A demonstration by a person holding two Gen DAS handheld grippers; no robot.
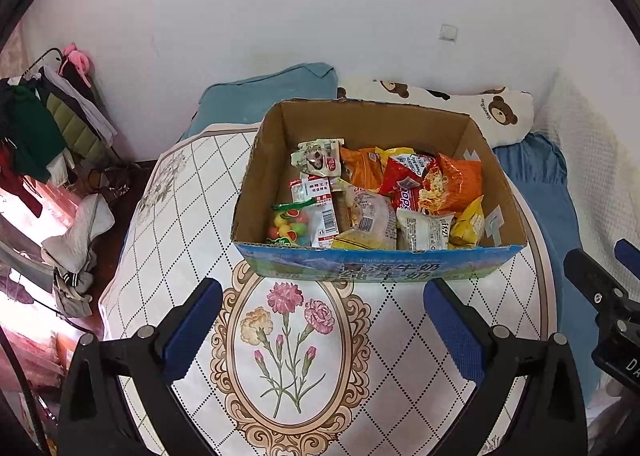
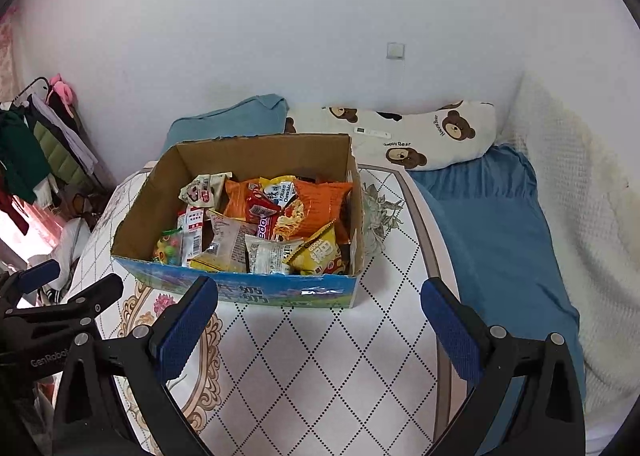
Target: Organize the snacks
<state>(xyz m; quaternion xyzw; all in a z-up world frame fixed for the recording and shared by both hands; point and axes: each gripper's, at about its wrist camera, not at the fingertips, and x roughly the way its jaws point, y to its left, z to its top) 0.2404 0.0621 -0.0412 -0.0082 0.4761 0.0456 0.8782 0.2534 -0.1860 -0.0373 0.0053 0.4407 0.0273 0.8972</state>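
At frame centre, the cardboard box point(image 1: 376, 192) of snack packets point(image 1: 400, 196) sits on the floral table point(image 1: 288, 336), long axis left-right. Left gripper point(image 1: 322, 330) and right gripper point(image 2: 320, 330), both spread and empty, face its near wall; neither appears clearly nearer.

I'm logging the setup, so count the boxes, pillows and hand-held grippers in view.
Cardboard box: 1
Pillows: 2 (blue pillow, bear pillow)
Grippers: 2 (left hand-held gripper, right hand-held gripper)
Total: 5
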